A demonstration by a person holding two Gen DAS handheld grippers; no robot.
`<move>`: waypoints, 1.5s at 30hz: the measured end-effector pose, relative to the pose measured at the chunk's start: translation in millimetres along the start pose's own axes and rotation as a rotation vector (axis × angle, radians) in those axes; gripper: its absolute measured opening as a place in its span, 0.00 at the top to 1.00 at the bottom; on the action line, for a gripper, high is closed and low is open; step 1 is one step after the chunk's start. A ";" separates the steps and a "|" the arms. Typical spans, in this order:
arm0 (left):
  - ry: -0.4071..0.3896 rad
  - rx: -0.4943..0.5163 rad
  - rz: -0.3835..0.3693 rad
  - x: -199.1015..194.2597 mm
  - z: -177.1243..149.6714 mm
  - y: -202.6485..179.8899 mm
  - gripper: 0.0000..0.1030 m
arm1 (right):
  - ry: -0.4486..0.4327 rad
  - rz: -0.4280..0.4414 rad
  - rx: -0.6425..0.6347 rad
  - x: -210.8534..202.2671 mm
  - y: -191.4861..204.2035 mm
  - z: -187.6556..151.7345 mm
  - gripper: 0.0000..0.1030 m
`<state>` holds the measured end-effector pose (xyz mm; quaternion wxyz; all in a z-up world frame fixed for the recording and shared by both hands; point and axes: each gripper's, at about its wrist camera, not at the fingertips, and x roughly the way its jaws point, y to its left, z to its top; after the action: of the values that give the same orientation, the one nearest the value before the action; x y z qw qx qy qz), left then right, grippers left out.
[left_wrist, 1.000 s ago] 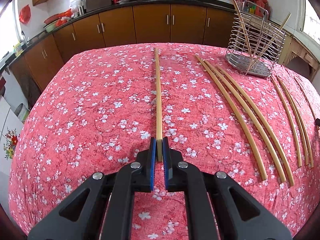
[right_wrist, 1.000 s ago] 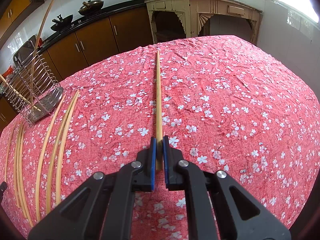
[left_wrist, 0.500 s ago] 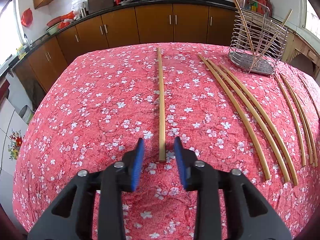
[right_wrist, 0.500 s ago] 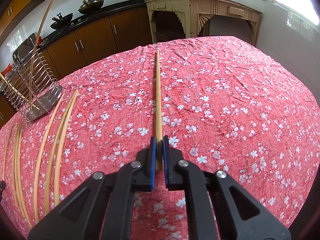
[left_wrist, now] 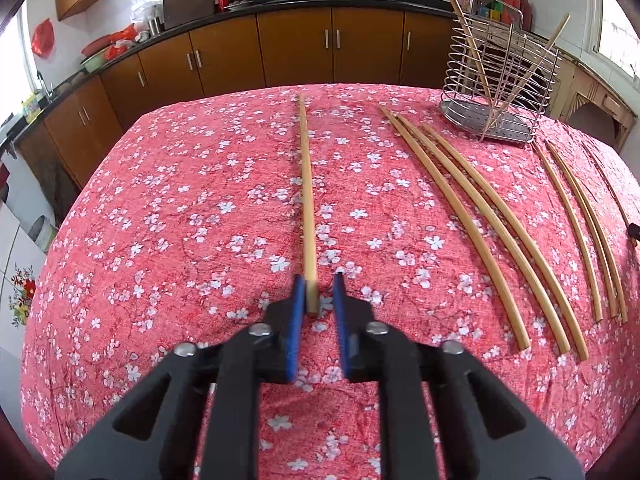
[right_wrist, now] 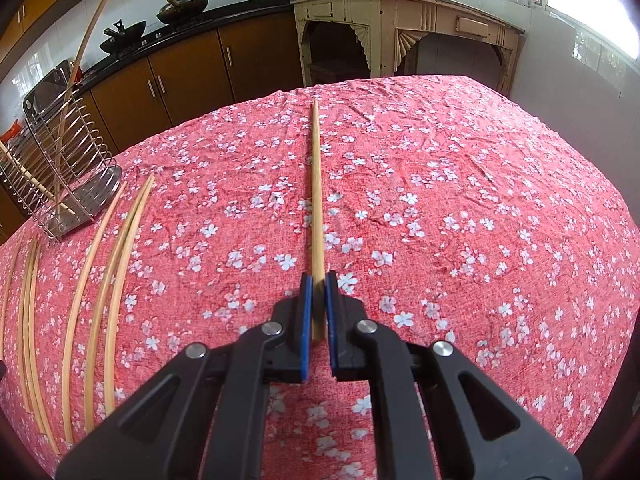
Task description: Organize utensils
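One long wooden chopstick (left_wrist: pixel 306 184) runs straight away from my left gripper (left_wrist: pixel 317 292) across the red flowered tablecloth (left_wrist: pixel 180 220). Its near end sits between the blue pads. The left pad touches it, a gap shows at the right pad, and the jaws are closing. In the right wrist view my right gripper (right_wrist: pixel 319 292) is shut on the near end of another chopstick (right_wrist: pixel 316 184), which points toward the far table edge. A wire utensil rack (left_wrist: pixel 500 80) at the back right holds two upright chopsticks.
Several loose chopsticks (left_wrist: pixel 480 232) lie side by side on the cloth to the right of the left gripper, and to the left (right_wrist: pixel 108 264) of the right one. The rack (right_wrist: pixel 60 160) stands at far left there. Brown kitchen cabinets (left_wrist: pixel 296 52) line the wall behind.
The left gripper was shut on its chopstick, then opened wide with the stick on the cloth, and has now narrowed around the stick's end again. The right gripper and its chopstick are unchanged.
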<state>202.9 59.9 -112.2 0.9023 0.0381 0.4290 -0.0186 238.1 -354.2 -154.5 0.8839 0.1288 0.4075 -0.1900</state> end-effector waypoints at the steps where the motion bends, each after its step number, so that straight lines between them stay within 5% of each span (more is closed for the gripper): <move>1: 0.000 0.002 0.002 0.1 -0.1 -0.5 0.92 | 0.000 0.000 -0.001 0.0 0.3 -0.1 0.92; 13: -0.035 0.010 0.003 -9.1 -0.4 3.3 0.94 | -0.028 0.023 0.021 -7.4 -6.8 -1.5 0.92; 25: -0.301 -0.023 0.002 -72.7 14.5 21.3 0.94 | -0.330 -0.002 -0.056 -81.7 -2.3 11.4 0.93; 45: -0.574 -0.110 0.000 -130.6 41.3 32.6 0.94 | -0.574 0.072 -0.021 -152.7 1.4 50.5 0.93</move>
<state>154.5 89.0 16.7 0.9875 -0.0177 0.1565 -0.0055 181.6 -337.0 -4.9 0.9705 0.0751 0.1379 -0.1828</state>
